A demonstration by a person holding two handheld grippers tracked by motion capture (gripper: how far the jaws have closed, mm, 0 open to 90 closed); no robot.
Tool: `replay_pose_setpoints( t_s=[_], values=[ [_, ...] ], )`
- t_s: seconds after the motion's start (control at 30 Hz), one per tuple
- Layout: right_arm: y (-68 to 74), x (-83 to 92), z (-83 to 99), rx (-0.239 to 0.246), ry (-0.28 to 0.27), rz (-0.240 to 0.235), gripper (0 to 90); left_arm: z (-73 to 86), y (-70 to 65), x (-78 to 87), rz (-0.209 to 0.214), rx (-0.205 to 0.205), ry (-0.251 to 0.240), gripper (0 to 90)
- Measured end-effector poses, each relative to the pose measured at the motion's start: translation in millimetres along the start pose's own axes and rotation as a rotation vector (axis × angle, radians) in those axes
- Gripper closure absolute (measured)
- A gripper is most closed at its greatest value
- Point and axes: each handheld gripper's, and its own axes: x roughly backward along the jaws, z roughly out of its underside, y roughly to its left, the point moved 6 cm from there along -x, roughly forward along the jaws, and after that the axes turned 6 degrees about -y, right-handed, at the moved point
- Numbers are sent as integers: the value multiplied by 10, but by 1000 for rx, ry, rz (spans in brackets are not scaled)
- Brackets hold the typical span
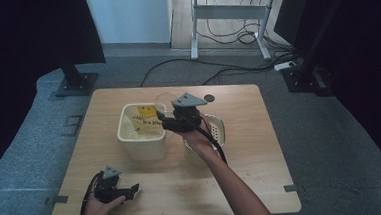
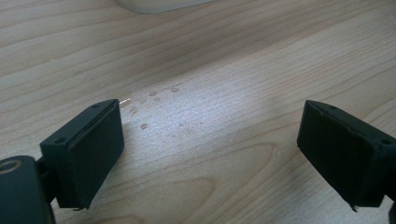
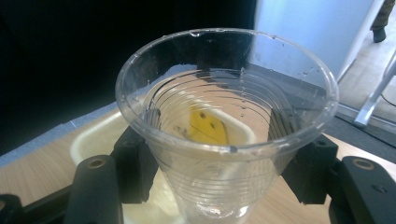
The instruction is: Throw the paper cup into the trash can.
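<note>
Right gripper view shows the right gripper (image 3: 219, 172) clamped on a clear plastic cup (image 3: 224, 140), one jaw on each side of its lower wall. The cup is upright, wet with droplets, and held in the air above the cream plastic tub (image 1: 141, 136). A yellow item (image 1: 147, 111) lies in that tub. Judged step: carrying the cup over the tub, probably to pour or to set it in. The next move calls for a steady grip, since the thin wall can buckle, and a controlled tilt over the opening.

Left gripper (image 1: 118, 190) rests low on the near left part of the table, jaws wide apart with nothing between them.

A second cream container (image 1: 218, 127) sits just right of the tub. The light wooden table (image 1: 262, 173) carries scattered water drops (image 2: 154, 95). Grey carpet, loose cables and a desk frame (image 1: 228, 15) lie beyond.
</note>
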Motion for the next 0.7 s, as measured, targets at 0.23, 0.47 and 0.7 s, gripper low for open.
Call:
replay_pose_setpoints(
  t_s=[0.23,0.47,0.7],
  values=[
    [183,-302,-75,5,17,-23,357,5,-7,-1,3,-2,1,72],
    [261,-651,-53,-46,100,-93,107,3,12,6,1,3,1,72],
    [223,-540,-96,-20,71,-88,101,2,44,25,-2,7,-4,72]
  ],
)
